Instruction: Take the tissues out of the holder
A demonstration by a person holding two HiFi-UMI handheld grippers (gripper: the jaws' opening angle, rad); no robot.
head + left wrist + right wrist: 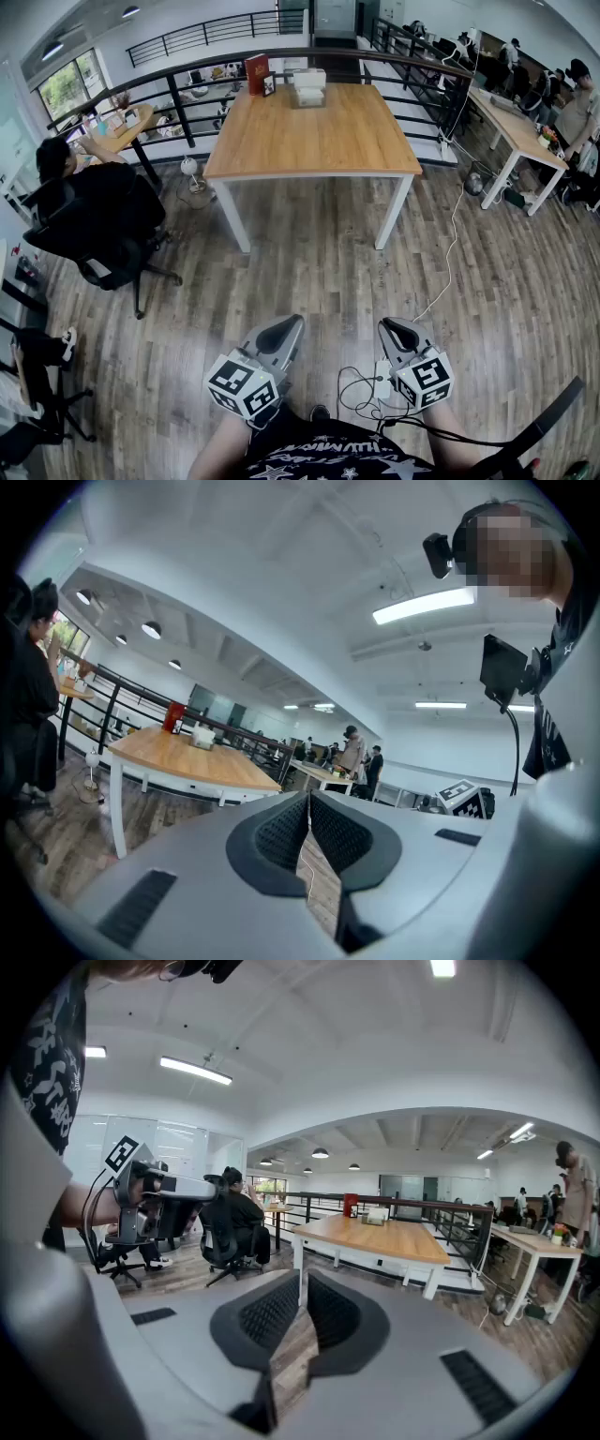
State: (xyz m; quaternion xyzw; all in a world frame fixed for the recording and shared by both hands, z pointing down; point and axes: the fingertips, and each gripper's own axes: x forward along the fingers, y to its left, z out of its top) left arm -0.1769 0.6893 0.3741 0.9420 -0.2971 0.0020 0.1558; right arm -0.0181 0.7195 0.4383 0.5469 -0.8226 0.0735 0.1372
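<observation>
Well ahead of both grippers, at the far edge of the wooden table (314, 141), we find the tissue holder (308, 95) standing with the white tissues (309, 77) in it. Both grippers are well apart from it. A broad stretch of plank floor (309, 272) lies between their jaws and the table's near edge. Just left of the holder, as seen from the grippers, a red box (256, 73) stands upright. A black railing (187, 89) runs behind the table.

The left gripper (294, 322) is held low and close to the person's body, pointing toward the table. In the left gripper view its two jaws meet at the tips, with only floor showing through the gap behind them. We record it as closed and empty.

The right gripper (385, 324) sits beside the left one, a little apart, and is aimed the same way. In the right gripper view its jaws likewise close tip to tip with nothing between them.

Ahead and to the left of the left gripper, a person sits in a black office chair (103, 244). Ahead and to the right of the right gripper, a white cable (452, 244) trails across the floor toward the railing. Further right stands a white-legged desk (511, 117) with other people nearby.
</observation>
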